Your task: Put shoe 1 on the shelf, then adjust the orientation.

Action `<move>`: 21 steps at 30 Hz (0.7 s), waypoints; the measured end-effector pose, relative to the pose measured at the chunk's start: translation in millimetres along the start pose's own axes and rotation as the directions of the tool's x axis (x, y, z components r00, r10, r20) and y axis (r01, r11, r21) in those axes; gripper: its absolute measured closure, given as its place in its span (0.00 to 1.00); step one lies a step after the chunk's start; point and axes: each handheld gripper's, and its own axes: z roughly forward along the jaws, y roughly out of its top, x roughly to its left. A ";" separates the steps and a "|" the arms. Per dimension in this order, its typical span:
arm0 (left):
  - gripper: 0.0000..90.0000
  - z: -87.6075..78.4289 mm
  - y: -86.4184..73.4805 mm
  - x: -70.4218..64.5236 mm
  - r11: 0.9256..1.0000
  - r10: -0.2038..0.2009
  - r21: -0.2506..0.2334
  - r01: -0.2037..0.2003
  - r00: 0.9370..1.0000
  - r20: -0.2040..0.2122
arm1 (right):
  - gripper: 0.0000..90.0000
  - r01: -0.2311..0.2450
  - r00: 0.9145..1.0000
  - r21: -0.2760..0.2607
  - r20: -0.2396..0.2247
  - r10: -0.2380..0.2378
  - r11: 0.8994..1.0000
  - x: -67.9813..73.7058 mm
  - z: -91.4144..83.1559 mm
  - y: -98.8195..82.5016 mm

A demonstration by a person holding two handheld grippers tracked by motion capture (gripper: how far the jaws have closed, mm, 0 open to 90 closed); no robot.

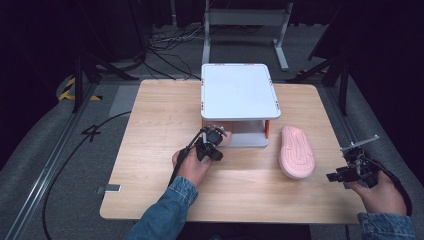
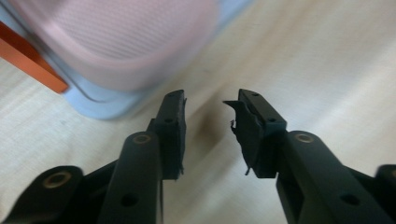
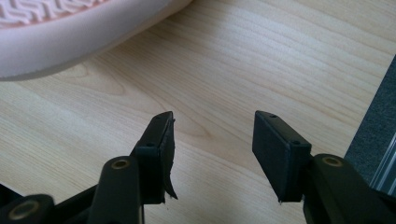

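— Left gripper (image 2: 208, 105)?
— Jaws apart, nothing between them; the pink shoe (image 2: 116, 42) sits just ahead on the rack's lower shelf (image 2: 88, 105).
— Right gripper (image 3: 212, 126)?
— Parted, empty, over bare table (image 3: 261, 60); the second pink shoe (image 3: 70, 42) lies sole-up just beyond.

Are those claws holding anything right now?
No. The left claw gapes empty before the pink shoe; the right claw is open over bare table.

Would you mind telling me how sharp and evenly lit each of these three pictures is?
High view: the table is brightly lit, its surroundings dark. Left gripper view: the pink shoe and rack base are smeared and soft. Right gripper view: wood grain is crisp, the other pink shoe slightly soft.
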 end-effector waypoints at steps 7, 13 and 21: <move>0.58 -36.2 -14.2 -7.5 1.000 0.011 0.001 -0.011 0.999 0.036 | 0.65 0.034 0.999 -0.058 0.019 -0.033 0.998 8.3 -11.1 7.4; 0.51 -61.7 -29.0 0.8 1.000 -0.009 0.020 0.008 0.998 0.068 | 0.89 0.069 0.998 -0.118 0.019 -0.067 0.991 17.7 -20.3 14.3; 0.45 -93.2 -49.1 22.0 0.998 -0.069 0.013 0.069 0.996 0.048 | 0.90 0.072 0.996 -0.186 -0.036 -0.080 0.980 32.8 -26.8 38.6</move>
